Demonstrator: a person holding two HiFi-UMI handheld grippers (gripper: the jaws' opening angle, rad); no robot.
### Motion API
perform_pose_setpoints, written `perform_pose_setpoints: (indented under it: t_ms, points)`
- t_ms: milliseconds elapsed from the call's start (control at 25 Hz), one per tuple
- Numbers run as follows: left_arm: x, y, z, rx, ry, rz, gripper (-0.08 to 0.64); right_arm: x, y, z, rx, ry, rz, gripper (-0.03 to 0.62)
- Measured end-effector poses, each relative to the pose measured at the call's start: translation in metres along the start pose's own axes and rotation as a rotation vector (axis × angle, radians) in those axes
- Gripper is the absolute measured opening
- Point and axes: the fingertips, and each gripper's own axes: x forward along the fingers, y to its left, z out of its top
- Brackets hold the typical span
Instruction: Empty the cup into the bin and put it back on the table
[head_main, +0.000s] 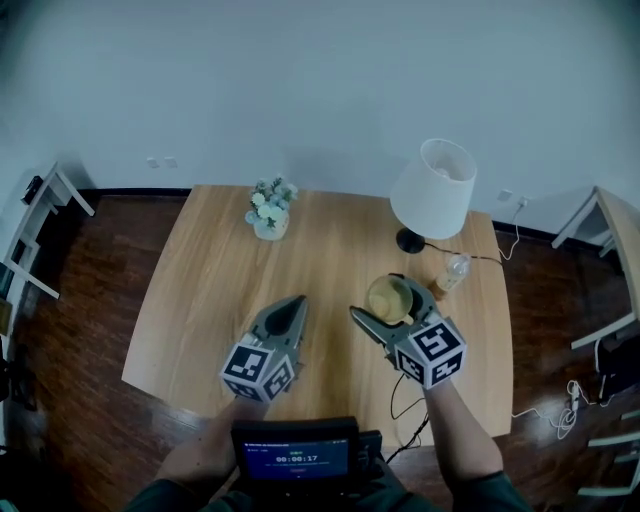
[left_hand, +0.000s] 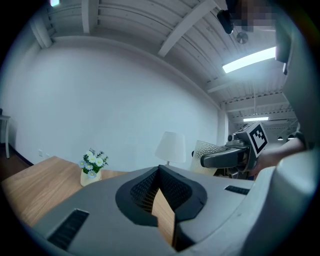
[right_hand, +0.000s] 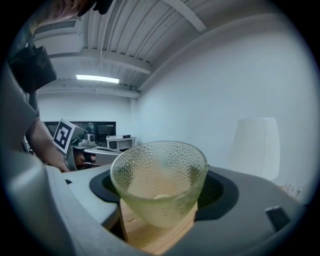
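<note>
Clamping a dimpled glass cup (right_hand: 159, 180), right tongs (head_main: 392, 300) hover.

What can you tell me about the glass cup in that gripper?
It is a clear glass cup with a bumpy, pebbled wall, wide at the rim and narrower at the base. It looks yellowish low down, but I cannot tell what is inside. It stands upright, gripped on both sides by the jaws of the right gripper, over the wooden table and near the white lamp.
</note>
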Motion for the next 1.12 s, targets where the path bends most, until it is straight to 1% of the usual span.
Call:
perform_pose_setpoints:
  t_ms: [320, 640, 880, 1120]
  points:
    - [-0.019, 0.013, 0.026, 0.012, -0.054, 0.059, 0.0, 0.0, 0.021, 0.03, -0.037, 0.018, 0.077, 0.403]
    - [-0.05, 0.018, 0.052, 0.048, -0.109, 0.116, 0.0, 0.006, 0.044, 0.049, -0.072, 0.035, 0.173, 0.403]
    - [-0.083, 0.024, 0.065, 0.075, -0.133, 0.198, 0.0, 0.011, 0.064, 0.051, -0.093, 0.041, 0.26, 0.403]
    - [-0.113, 0.026, 0.07, 0.102, -0.143, 0.274, 0.0, 0.019, 0.086, 0.055, -0.138, 0.051, 0.352, 0.403]
